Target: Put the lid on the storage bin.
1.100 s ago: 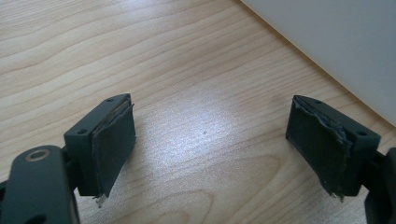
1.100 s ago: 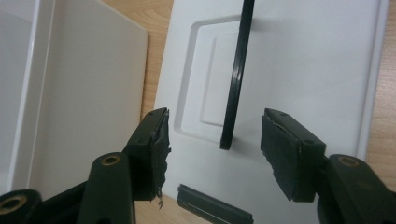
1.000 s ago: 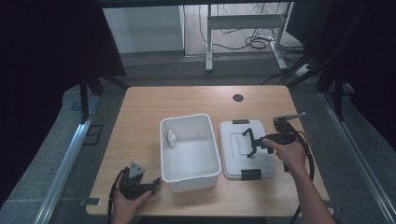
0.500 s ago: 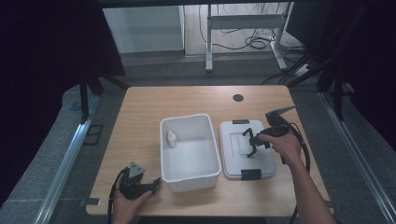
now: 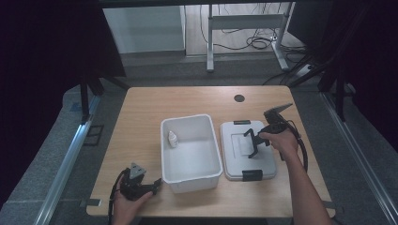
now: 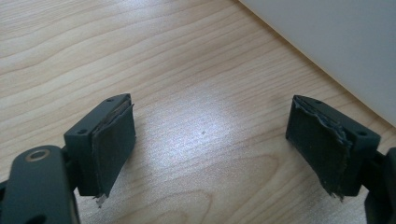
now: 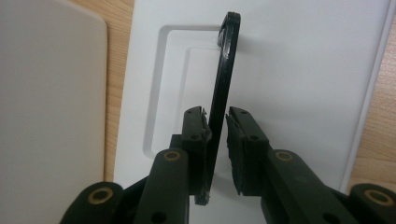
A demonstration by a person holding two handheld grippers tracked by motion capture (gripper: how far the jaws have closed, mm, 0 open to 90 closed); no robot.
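A white bin [image 5: 187, 118] stands mid-table with a small white bottle [image 5: 172, 138] inside at its left wall. To its right a white lid [image 5: 234, 159] lies flat, and its black handle [image 5: 251, 140] stands upright. My right gripper [image 5: 253, 143] is shut on that handle. In the right gripper view the pads [image 7: 216, 114] clamp the thin black handle [image 7: 228, 56] above the lid [image 7: 299, 70], and the bin [image 7: 51, 93] is at the left. My left gripper [image 5: 157, 183] rests on the table at the bin's front left corner. It is open [image 6: 210, 126] with nothing between its jaws.
The wooden table [image 5: 141, 122] has a black grommet hole [image 5: 239, 98] at the back right. Black latches [image 5: 252, 175] sit on the lid's front and back edges. The bin's white wall [image 6: 336, 37] rises just beyond the left gripper. A metal frame stands on the floor behind.
The right hand has turned slightly and drawn a little to the left while staying at the lid's handle. The left hand and gripper have not moved.
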